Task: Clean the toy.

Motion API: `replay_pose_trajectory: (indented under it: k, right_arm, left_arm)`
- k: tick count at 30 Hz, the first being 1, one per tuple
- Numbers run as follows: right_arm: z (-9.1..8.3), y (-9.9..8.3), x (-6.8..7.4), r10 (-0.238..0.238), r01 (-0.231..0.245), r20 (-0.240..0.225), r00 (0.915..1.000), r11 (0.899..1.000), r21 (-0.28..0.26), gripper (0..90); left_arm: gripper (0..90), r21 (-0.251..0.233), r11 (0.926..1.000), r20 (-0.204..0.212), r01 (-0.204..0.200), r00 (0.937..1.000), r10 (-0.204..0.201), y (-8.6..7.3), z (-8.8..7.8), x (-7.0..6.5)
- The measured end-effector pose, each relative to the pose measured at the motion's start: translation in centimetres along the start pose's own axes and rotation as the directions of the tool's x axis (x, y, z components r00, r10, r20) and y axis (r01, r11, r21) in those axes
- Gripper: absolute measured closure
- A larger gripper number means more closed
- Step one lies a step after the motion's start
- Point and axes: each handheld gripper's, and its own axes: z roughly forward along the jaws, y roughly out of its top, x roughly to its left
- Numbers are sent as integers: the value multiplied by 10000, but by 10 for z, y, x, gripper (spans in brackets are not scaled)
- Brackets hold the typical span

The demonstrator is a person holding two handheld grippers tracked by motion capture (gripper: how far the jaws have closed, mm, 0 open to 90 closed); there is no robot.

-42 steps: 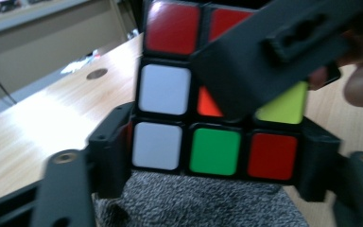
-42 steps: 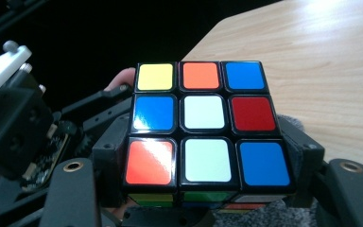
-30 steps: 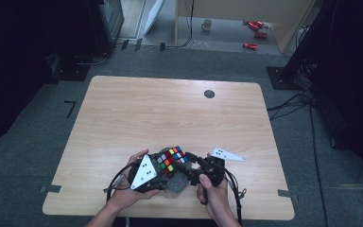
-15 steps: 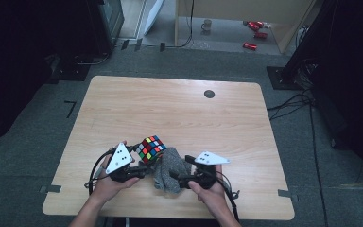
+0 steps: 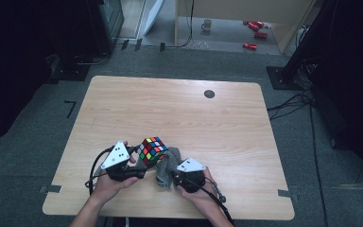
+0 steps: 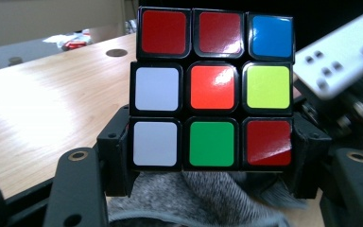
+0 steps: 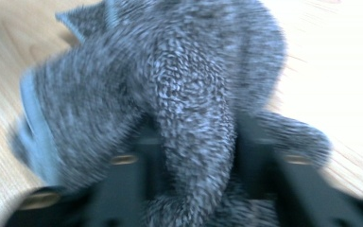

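One puzzle cube (image 5: 153, 149), seemingly one grey cloth (image 5: 166, 168)

A wooden table (image 5: 179, 118) bears a dark round grommet (image 5: 209, 93) near its 1 o'clock edge. On the grey floor beyond, a mug (image 5: 207, 24) stands at 12 o'clock, with 3 red cans (image 5: 255, 34) at 1 o'clock.

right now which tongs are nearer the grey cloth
Right. The right tongs have just been closing and pinch a fold of the grey cloth. The left tongs clamp the puzzle cube, with the cloth just below it.
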Motion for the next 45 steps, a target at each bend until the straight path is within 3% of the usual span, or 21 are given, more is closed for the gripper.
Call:
replay_pose_trajectory:
  k: [1,4,6,11,13,15,17,18,19,21,24,26,28,32,34,40,45]
  right_arm:
    - [-3,-2,-10,590,-600,-438,9973,9979,-223,772]
    - [-14,0,-16,780,-883,-1037,9915,9912,-990,789]
    - [-25,5,-16,612,-905,-1687,9838,9809,-1720,794]
    - [-48,17,-9,-139,-564,-2313,9728,9541,-2943,802]
    - [-54,18,-12,32,-826,-2374,9714,9420,-3254,802]
    - [-57,17,-16,354,-1374,-2835,9583,9271,-3486,802]
    - [-54,16,-13,273,-1399,-3185,9475,9313,-3364,803]
    - [-54,16,-13,273,-1399,-3185,9475,9313,-3364,803]
    - [-50,15,-4,-25,-943,-2978,9546,9459,-3103,804]
    - [-48,15,-2,-62,-855,-2910,9567,9497,-3012,804]
    - [-51,17,-7,115,-1068,-2904,9568,9432,-3146,805]
    - [-57,18,-14,436,-1472,-2897,9561,9266,-3461,808]
    - [-59,17,-16,554,-1626,-2952,9538,9218,-3521,811]
    - [-50,14,-9,439,-1416,-3033,9519,9407,-3081,812]
    - [-51,15,-9,425,-1388,-3010,9527,9418,-3061,812]
    - [-62,19,-17,592,-1630,-2925,9544,9245,-3447,811]
    - [-49,12,-9,581,-1534,-3065,9501,9426,-2967,810]
  left_arm:
    - [353,-5,10000,152,38,9999,-38,0,1,-1]
    - [353,-8,9999,476,142,9988,-141,1,3,-3]
    - [353,-28,9995,835,306,9960,-303,1,5,-5]
    - [352,66,9998,1375,204,9903,-211,0,13,-16]
    - [353,-97,9990,1590,426,9865,-405,2,12,-15]
    - [353,-248,9971,1814,720,9812,-663,4,11,-14]
    - [352,-305,9964,1898,787,9792,-716,5,12,-16]
    - [352,-305,9964,1898,787,9792,-716,5,12,-16]
    - [353,-307,9962,1982,816,9774,-739,6,12,-17]
    - [353,-268,9960,2001,851,9766,-781,5,12,-16]
    - [353,-211,9964,2014,816,9766,-757,4,13,-15]
    - [353,-174,9966,1996,802,9770,-751,3,14,-16]
    - [353,-153,9968,1977,791,9774,-745,4,15,-19]
    - [353,-108,9969,1948,780,9780,-744,4,16,-19]
    - [353,-146,9965,1964,824,9774,-779,3,15,-18]
    - [353,-133,9968,1890,789,9791,-750,3,16,-17]
    - [353,-57,9984,1796,561,9823,-541,4,17,-20]
